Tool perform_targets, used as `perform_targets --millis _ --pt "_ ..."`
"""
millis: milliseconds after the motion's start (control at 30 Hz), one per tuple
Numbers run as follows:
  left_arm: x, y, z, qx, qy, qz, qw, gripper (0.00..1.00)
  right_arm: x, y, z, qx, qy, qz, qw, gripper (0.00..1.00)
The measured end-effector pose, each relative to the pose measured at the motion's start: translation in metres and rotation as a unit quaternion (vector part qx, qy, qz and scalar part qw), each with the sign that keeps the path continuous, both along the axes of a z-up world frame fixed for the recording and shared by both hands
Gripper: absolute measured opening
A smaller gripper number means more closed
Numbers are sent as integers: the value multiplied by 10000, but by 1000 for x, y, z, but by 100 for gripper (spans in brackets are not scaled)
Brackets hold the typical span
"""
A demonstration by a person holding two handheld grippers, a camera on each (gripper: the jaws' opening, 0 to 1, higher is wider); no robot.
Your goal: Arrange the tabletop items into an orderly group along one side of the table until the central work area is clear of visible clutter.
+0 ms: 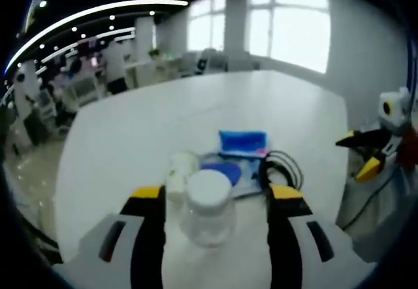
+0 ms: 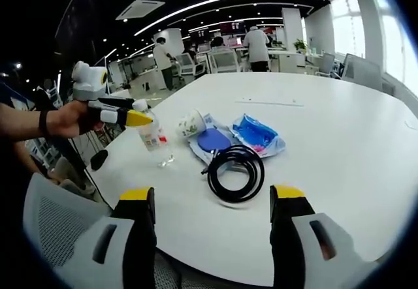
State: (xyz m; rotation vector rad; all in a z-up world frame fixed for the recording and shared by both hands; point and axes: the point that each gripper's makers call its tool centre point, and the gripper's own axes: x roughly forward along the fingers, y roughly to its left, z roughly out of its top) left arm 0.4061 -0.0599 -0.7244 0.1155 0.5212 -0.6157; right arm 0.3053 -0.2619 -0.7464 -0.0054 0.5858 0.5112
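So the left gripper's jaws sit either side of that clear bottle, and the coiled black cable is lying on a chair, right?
Not quite. The coiled black cable lies on the white table, beside the blue packets, as the right gripper view shows. The rest holds: in the left gripper view the left gripper has its jaws either side of the clear bottle.

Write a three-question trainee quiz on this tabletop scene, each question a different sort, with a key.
1. True or false: the coiled black cable lies on the white table.
2. Multiple choice: what stands between the left gripper's jaws? A) a clear bottle with a white cap B) a mug C) a stapler
3. Fill in: the right gripper's jaws are ____.

Key:
1. True.
2. A; whether the jaws touch it cannot be told.
3. Open, nothing between them; the cable lies beyond.
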Motion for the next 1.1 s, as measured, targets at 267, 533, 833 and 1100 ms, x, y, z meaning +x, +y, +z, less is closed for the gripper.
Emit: perform_targets --millis 267,533,833,1100 --pt "3 4 5 -209 -42 165 9996 22 0 1 0 2 9 3 10000 71" --pt "5 11 7 -310 -13 287 9991 22 0 1 0 0 14 11 10000 71" --pt "21 41 17 -321 -84 928 9951 21 0 1 0 13 20 6 10000 71" --pt "57 89 28 162 -244 1486 9885 21 -1 2 -1 28 48 24 10000 71"
